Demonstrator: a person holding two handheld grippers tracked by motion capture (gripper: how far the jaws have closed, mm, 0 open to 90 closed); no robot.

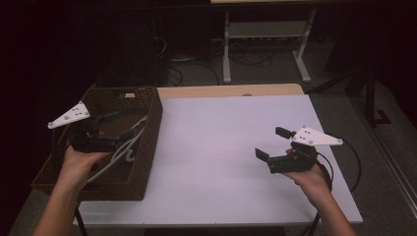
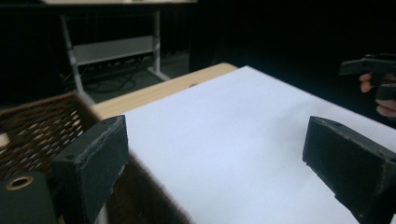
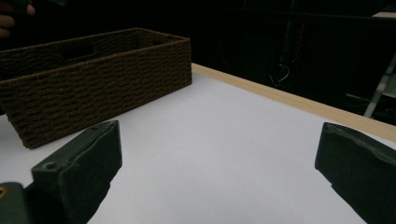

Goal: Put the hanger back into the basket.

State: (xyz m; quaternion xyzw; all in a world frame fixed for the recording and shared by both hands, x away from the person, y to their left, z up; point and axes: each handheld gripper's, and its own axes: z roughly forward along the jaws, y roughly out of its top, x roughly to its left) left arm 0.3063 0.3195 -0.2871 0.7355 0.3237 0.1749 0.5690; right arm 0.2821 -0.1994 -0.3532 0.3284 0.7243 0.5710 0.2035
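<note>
I count one brown woven basket (image 1: 147, 128) at the left end of the bench (image 1: 221, 147), sitting on the white sheet that covers most of the top. Inside it lie white plastic hangers (image 1: 125, 150); they overlap, so I cannot tell their number. I have my left gripper (image 1: 110, 128) held over the basket, above the hangers, with its jaws apart and nothing between them; in the left gripper view the two black pads (image 2: 95, 163) stand wide, framing the basket's rim (image 2: 42, 126) and bare white sheet. My right gripper (image 1: 271, 143) hangs over the right part of the bench, well apart from the basket, jaws also spread and empty. In the right gripper view its pads (image 3: 81, 170) frame open sheet, with the basket's long side (image 3: 93, 88) beyond.
</note>
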